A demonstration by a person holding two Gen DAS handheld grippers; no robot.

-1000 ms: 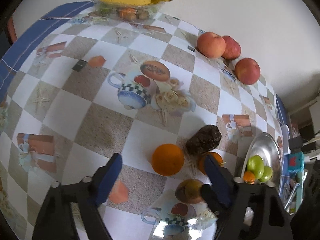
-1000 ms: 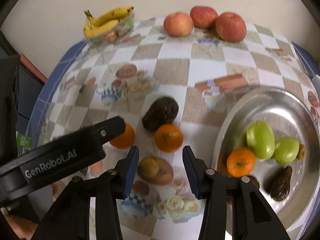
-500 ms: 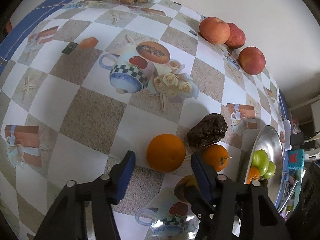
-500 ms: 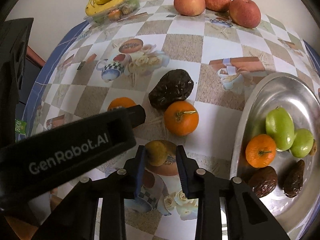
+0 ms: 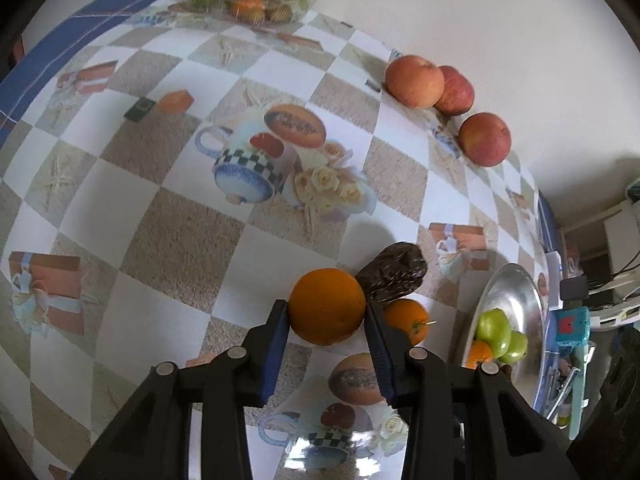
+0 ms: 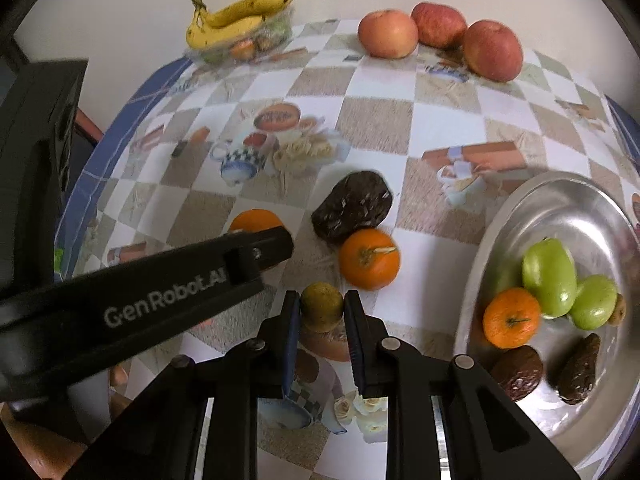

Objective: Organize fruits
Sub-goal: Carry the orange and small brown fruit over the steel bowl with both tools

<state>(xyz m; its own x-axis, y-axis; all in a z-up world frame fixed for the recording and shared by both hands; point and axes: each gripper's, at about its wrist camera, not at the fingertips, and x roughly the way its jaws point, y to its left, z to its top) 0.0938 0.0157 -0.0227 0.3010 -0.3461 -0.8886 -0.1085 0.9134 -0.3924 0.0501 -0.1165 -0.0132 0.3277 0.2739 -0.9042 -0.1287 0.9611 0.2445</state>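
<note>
My left gripper (image 5: 326,314) is shut on a large orange (image 5: 327,306), which also shows partly in the right wrist view (image 6: 256,220) behind the left gripper's finger. My right gripper (image 6: 321,307) is shut on a small yellow-brown fruit (image 6: 322,306). A dark wrinkled fruit (image 6: 352,208) and a smaller orange (image 6: 369,258) lie just beyond it on the checked tablecloth. A steel plate (image 6: 572,208) at the right holds two green fruits (image 6: 550,276), an orange and two dark fruits.
Three red apples (image 6: 438,34) sit along the far wall. A clear tray with bananas (image 6: 236,20) stands at the far left corner. The table's blue edge (image 6: 120,120) runs down the left. Clutter lies past the plate (image 5: 576,328).
Both grippers have closed: the left on the large orange, the right on the small yellow-brown fruit. Both views have shifted slightly.
</note>
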